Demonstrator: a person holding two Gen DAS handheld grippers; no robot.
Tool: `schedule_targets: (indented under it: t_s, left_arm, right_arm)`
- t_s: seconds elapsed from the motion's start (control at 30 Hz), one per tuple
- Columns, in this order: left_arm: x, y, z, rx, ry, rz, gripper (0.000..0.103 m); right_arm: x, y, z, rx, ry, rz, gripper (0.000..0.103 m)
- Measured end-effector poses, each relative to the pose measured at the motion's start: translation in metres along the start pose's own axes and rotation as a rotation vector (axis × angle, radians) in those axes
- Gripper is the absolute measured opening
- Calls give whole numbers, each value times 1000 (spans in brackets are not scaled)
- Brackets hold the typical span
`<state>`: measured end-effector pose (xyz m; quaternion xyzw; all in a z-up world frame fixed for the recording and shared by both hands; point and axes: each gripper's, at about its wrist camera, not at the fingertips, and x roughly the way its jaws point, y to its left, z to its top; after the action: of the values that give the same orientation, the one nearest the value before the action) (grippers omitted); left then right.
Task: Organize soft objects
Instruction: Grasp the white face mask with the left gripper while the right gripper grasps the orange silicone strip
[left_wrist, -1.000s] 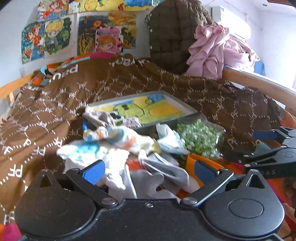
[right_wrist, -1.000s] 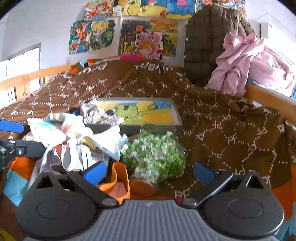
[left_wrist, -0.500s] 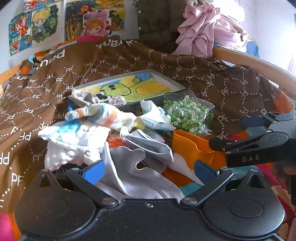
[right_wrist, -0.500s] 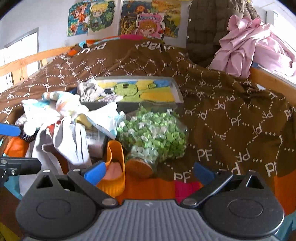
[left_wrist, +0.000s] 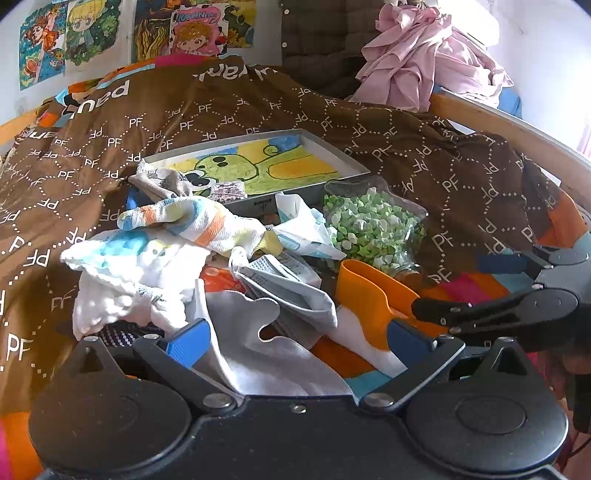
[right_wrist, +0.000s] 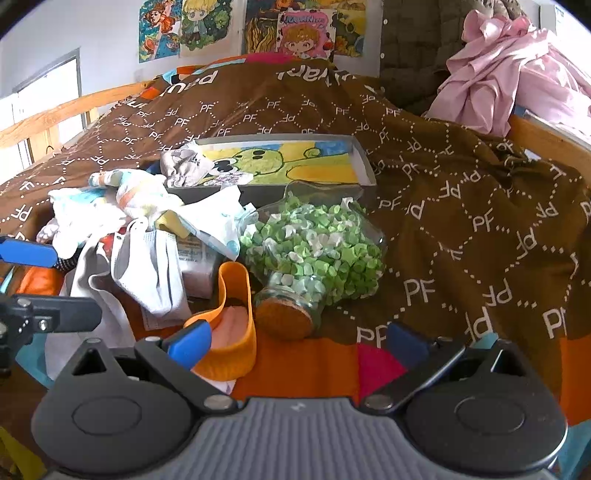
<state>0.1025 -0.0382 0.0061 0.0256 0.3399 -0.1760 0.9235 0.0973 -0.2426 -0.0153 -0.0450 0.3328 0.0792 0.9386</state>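
The left tool was spread wide, with nothing in it. A white cloth lay right between its fingers, and more socks were piled just ahead of it. The right tool was spread wide too, and held nothing. An orange cup touched its left finger, and a jar of green bits lay just ahead on the bed.

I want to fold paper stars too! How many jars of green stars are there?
1. The glass jar lies on its side on the brown blanket, before the tray, beside the orange cup. The cloth pile might hide more.
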Motion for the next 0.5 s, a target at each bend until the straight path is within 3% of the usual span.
schedule_targets:
  t_s: [0.5]
  left_arm:
    - [14,-6,13,-72,43,-92,83]
  right_arm:
    - [3,5,-5,-10,17,77,102]
